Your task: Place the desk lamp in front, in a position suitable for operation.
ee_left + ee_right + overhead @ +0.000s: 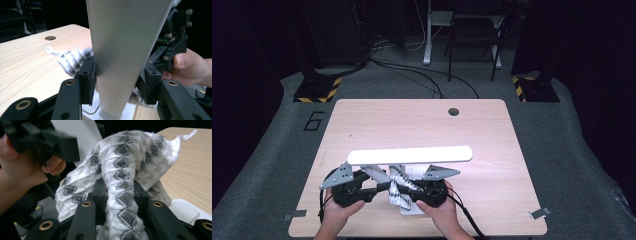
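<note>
A white desk lamp stands near the table's front edge, its long bar head (409,155) level above both grippers. My left gripper (118,82) is shut on the lamp's pale upright post (122,50), one pad against each side, just above the white base (110,113). My right gripper (121,197) is shut on a white cloth with grey diamonds (125,165), which bunches up over the jaws. In the high view the cloth (398,187) hangs between the left gripper (382,187) and the right gripper (412,192), against the post. Both jaw sets point toward each other.
The light wooden table (422,125) has a round cable hole (454,111) at its far right. Beyond it on the grey floor are cables, a folding stand (474,45) and two stands with yellow-black striped feet (317,90). Hands grip both tools at the front edge.
</note>
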`<state>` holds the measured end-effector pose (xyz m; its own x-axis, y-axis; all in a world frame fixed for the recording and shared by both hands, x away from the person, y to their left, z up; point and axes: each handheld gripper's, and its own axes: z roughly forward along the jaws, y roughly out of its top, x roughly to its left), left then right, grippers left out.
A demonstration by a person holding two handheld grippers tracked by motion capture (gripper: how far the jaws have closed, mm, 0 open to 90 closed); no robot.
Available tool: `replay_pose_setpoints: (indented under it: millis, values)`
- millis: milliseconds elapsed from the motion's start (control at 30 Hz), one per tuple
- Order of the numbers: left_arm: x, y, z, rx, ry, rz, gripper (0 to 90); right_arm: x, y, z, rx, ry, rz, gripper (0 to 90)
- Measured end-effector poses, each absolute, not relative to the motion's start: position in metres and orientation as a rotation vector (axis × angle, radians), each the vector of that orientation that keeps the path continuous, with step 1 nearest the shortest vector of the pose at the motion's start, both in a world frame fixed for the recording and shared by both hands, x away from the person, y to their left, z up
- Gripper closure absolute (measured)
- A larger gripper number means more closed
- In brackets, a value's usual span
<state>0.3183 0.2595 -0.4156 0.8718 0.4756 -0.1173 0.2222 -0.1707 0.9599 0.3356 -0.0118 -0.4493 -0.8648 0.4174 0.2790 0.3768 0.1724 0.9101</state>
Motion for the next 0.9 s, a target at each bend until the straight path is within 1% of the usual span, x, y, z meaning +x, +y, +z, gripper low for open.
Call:
replay_pose_setpoints:
  millis: [233,533,667,900]
  values:
    - [0.318,0.259,-0.415,1.762,0.538,0.249,54.5,0.331,-0.014,-0.463,0.782,2.398,1.703,70.8]
    - [0.318,0.259,-0.415,1.76,0.535,0.249,54.5,0.329,-0.026,-0.501,0.783,2.495,1.48,71.2]
    - [0.318,0.258,-0.415,1.759,0.534,0.25,54.5,0.33,-0.029,-0.509,0.719,2.532,1.35,71.4]
    - [0.318,0.258,-0.416,1.755,0.533,0.25,54.5,0.33,-0.03,-0.511,0.759,2.54,1.355,71.8]
